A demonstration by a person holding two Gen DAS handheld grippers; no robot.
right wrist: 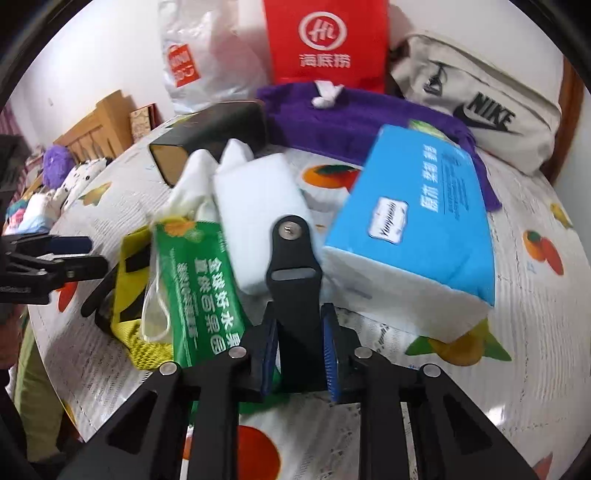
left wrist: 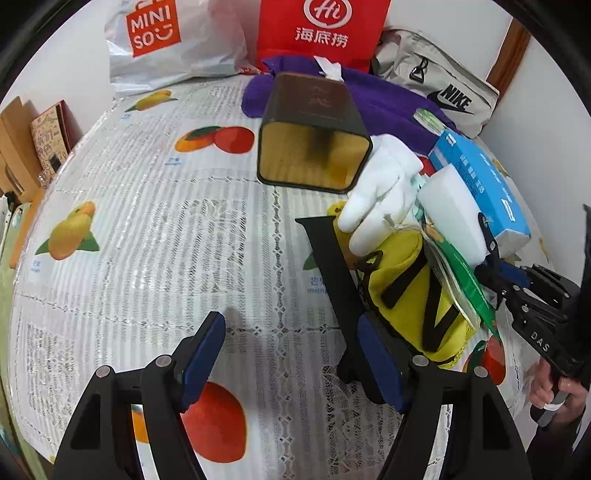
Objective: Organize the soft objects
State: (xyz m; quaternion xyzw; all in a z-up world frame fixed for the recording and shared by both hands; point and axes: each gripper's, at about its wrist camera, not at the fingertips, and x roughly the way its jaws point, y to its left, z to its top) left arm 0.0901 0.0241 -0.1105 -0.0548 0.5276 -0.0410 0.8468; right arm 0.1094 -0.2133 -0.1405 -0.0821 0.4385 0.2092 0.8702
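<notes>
My left gripper (left wrist: 291, 354) is open and empty over the fruit-print tablecloth (left wrist: 147, 229), just left of a yellow pouch with black straps (left wrist: 410, 291). My right gripper (right wrist: 299, 354) is shut on a black clip-like strap piece (right wrist: 293, 266); it shows in the left wrist view (left wrist: 495, 277) beside the pile. The pile holds a white glove (left wrist: 380, 192), a white sponge block (right wrist: 258, 206), a green packet (right wrist: 199, 280), a blue tissue pack (right wrist: 417, 221) and a purple towel (right wrist: 354, 122).
A dark tin box (left wrist: 314, 140) lies on its side mid-table. A white Miniso bag (left wrist: 166, 40), a red bag (left wrist: 321, 29) and a beige Nike bag (left wrist: 436, 81) line the back. Plush toys (right wrist: 66, 177) sit beyond the table's left edge.
</notes>
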